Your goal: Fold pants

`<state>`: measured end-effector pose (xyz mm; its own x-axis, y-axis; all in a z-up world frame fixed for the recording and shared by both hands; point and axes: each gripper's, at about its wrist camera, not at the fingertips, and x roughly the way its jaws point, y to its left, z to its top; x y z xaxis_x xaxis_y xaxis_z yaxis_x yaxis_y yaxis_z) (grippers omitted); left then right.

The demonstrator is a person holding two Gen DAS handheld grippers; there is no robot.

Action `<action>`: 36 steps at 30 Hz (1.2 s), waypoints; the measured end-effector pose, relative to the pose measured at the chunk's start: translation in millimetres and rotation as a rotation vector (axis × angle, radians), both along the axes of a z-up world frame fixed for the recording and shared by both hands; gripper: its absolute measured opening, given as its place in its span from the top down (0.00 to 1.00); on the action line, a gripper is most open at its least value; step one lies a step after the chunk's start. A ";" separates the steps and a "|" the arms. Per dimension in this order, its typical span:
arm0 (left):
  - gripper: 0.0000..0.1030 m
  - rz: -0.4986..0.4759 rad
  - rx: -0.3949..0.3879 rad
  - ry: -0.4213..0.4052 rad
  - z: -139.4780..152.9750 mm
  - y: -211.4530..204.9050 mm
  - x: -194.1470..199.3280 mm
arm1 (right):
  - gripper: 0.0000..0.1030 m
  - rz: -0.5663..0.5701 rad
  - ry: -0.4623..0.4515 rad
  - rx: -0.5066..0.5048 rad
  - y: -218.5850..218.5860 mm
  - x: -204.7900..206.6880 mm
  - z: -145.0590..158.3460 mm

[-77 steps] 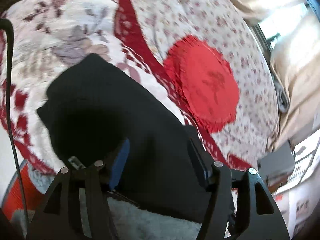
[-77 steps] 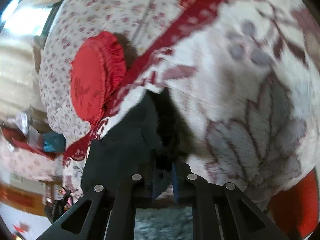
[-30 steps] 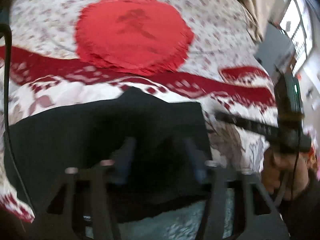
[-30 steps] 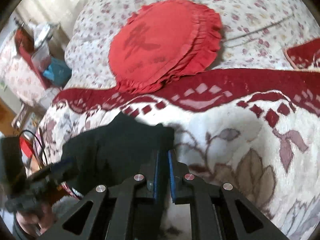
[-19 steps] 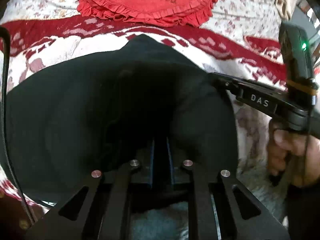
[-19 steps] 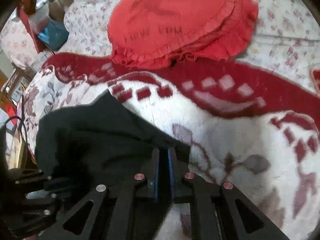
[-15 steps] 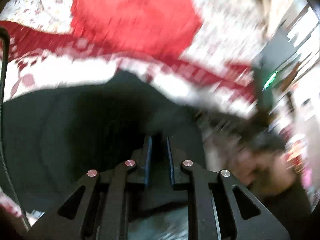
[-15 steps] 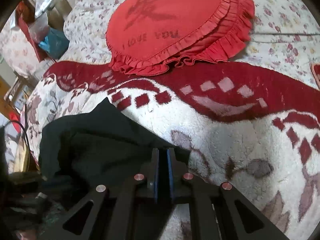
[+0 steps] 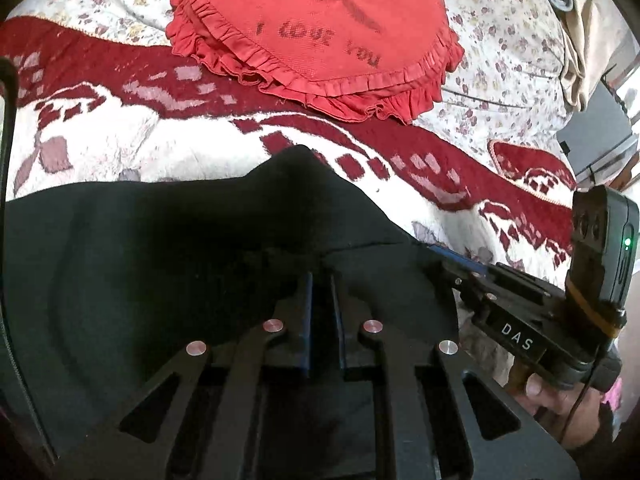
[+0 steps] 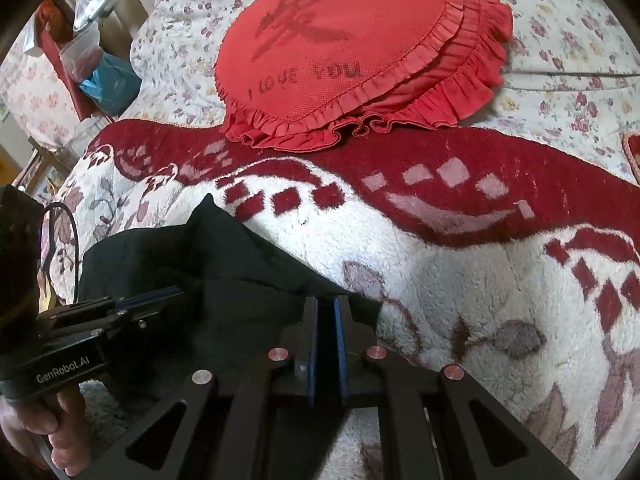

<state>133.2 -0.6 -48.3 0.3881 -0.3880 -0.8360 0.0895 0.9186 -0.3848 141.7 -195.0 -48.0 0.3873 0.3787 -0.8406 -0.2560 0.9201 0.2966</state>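
The black pants (image 9: 160, 248) are laid on the near part of the blanket (image 10: 460, 292). Their near edge, loose a second ago, is being squeezed by the closing left gripper (image 9: 321, 280) (the right gripper (image 10: 325, 306) is clamped on it too). A fold can be started.

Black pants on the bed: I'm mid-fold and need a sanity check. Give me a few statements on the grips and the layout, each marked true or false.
1. The left gripper is pinched on the black pants. True.
2. The right gripper is open and hangs clear of the pants. False: it is shut on the edge of the cloth.
3. The red pillow lies beyond the pants, apart from them. True.
4. The pants cover the pillow's "I LOVE YOU" lettering. False: the lettering shows in full in both views.
5. The pants rest on a bare wooden table. False: they lie on a fluffy red-and-white blanket.
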 end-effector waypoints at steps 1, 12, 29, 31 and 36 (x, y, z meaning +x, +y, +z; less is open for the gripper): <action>0.91 0.001 -0.006 0.001 -0.3 2.1 -2.0 | 0.94 0.001 -0.001 -0.002 0.2 0.1 0.0; 0.91 0.007 -0.017 -0.002 -5.6 -0.5 2.9 | 0.94 0.005 -0.024 -0.030 4.2 -1.0 4.0; 0.91 0.018 -0.051 0.006 -6.0 3.5 1.7 | 0.93 0.422 0.172 -0.185 45.1 -78.5 3.5; 0.91 0.017 -0.052 0.006 -5.8 3.6 1.8 | 0.93 0.443 0.162 -0.227 53.2 -78.5 1.2; 0.91 0.016 -0.052 0.006 -6.0 3.5 1.6 | 0.93 0.436 0.142 -0.244 55.4 -79.4 2.0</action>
